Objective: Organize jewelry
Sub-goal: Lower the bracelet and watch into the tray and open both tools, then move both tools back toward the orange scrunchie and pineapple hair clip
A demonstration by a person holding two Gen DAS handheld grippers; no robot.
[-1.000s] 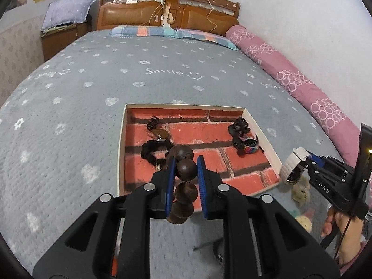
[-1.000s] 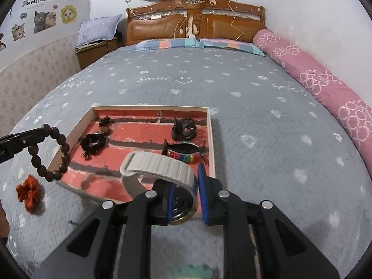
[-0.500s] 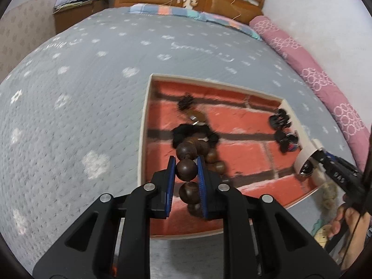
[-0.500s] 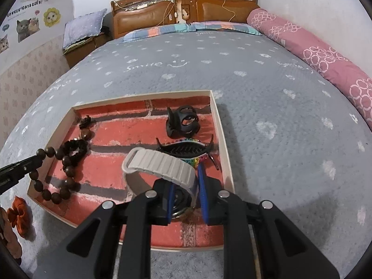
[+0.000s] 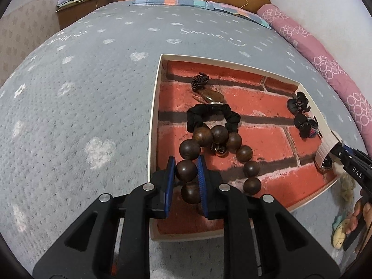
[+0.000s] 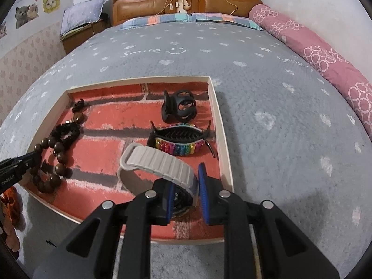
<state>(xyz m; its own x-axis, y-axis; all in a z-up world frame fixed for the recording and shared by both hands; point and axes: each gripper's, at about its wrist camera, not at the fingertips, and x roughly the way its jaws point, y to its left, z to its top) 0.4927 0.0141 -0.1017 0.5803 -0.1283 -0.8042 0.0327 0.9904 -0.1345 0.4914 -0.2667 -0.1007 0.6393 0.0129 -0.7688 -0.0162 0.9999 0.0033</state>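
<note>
A shallow tray [image 5: 155, 107] with a red brick-pattern floor lies on the grey bedspread; it also shows in the right wrist view [image 6: 215, 107]. My left gripper [image 5: 186, 171] is shut on a dark wooden bead bracelet [image 5: 218, 134], whose far beads rest on the tray floor over a black scrunchie [image 5: 229, 114]. My right gripper [image 6: 184, 181] is shut on a watch with a white ribbed band [image 6: 160, 160], held low over the tray's near right corner. The right gripper and watch [image 5: 326, 150] show at the tray's right edge in the left wrist view.
In the tray lie a black claw clip [image 6: 180, 105], a rainbow beaded claw clip [image 6: 180, 140] and a brown hair clip [image 5: 209, 93]. An orange scrunchie [image 6: 10, 203] lies on the bed left of the tray. A pink bolster [image 6: 313, 53] lines the right side.
Both grippers have moved forward and down over the tray. The bead bracelet now rests partly on the tray floor, and the watch has come lower over the near right corner.
</note>
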